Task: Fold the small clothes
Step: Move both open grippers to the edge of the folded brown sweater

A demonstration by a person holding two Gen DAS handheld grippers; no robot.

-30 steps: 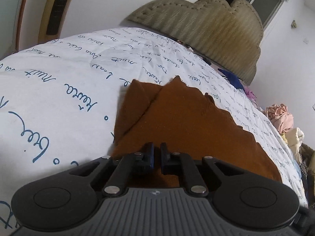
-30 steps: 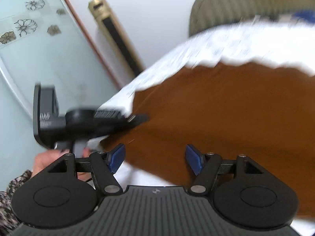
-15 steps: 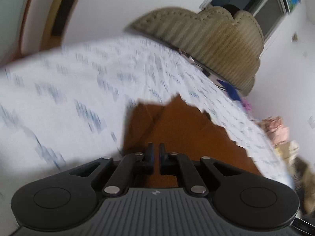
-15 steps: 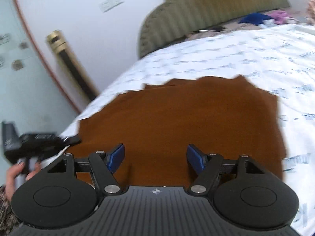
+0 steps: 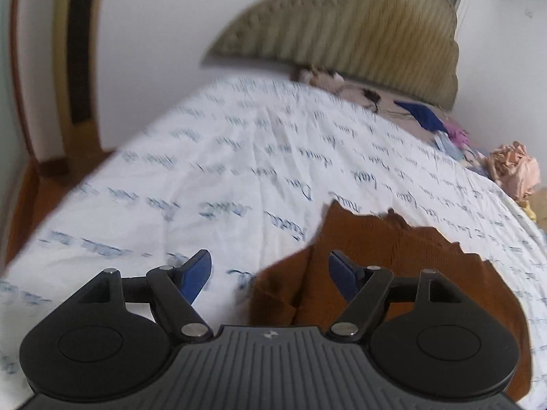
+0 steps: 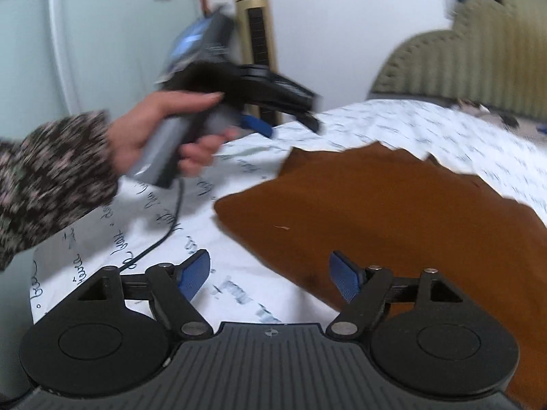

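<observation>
Opening wide over the bed, nothing between the blue pads: left gripper, lifted clear of the brown garment. Likewise spreading and empty, right gripper above the garment's near edge. Lying flat, partly folded, on the script-printed sheet, headboard beyond. Apparently between folds; next calls for fresh grips on an edge to double it over.

One brown garment; two tongs
</observation>
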